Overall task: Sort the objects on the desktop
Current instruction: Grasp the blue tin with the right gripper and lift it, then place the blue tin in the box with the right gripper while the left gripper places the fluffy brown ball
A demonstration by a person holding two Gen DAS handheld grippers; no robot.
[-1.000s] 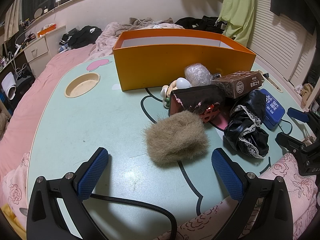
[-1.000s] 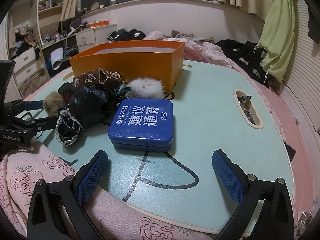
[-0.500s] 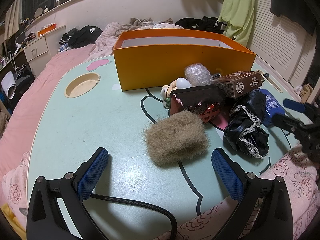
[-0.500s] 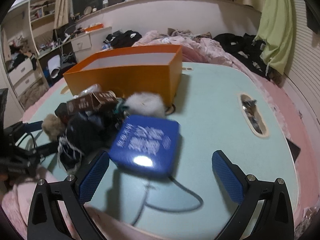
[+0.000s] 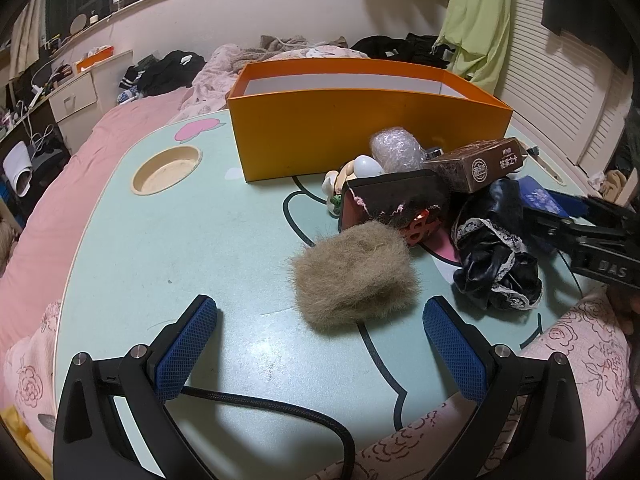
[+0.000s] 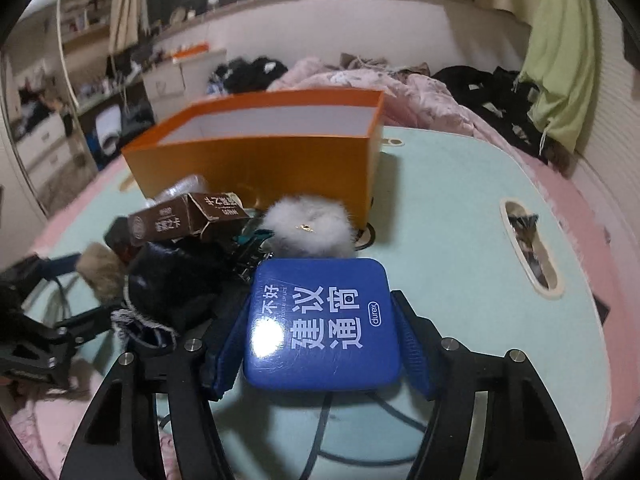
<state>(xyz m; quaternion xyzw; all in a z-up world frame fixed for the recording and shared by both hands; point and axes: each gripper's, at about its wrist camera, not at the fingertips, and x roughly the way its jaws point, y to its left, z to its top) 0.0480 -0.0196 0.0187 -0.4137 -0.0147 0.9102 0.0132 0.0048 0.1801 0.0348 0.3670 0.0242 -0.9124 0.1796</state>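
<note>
My right gripper [image 6: 320, 320] is shut on a blue tin [image 6: 322, 322] with white lettering, one blue pad on each side, and holds it just above the table. It also shows in the left wrist view [image 5: 540, 200]. My left gripper [image 5: 320, 344] is open and empty, low over the table, with a tan fur puff [image 5: 354, 276] just ahead of its fingers. An open orange box [image 5: 360, 136] stands at the back, also seen in the right wrist view [image 6: 260, 160].
A pile lies in front of the box: a brown card box [image 5: 476, 164], a black case [image 5: 394, 200], black lace cloth [image 5: 496, 256], a bubble-wrapped ball [image 5: 396, 148], a white fur puff [image 6: 308, 228]. A round cup hole [image 5: 166, 168] is at the left, a slot [image 6: 528, 248] at the right.
My right gripper moved forward onto the blue tin and shut on its sides, lifting it slightly. The left gripper has stayed still and open.
</note>
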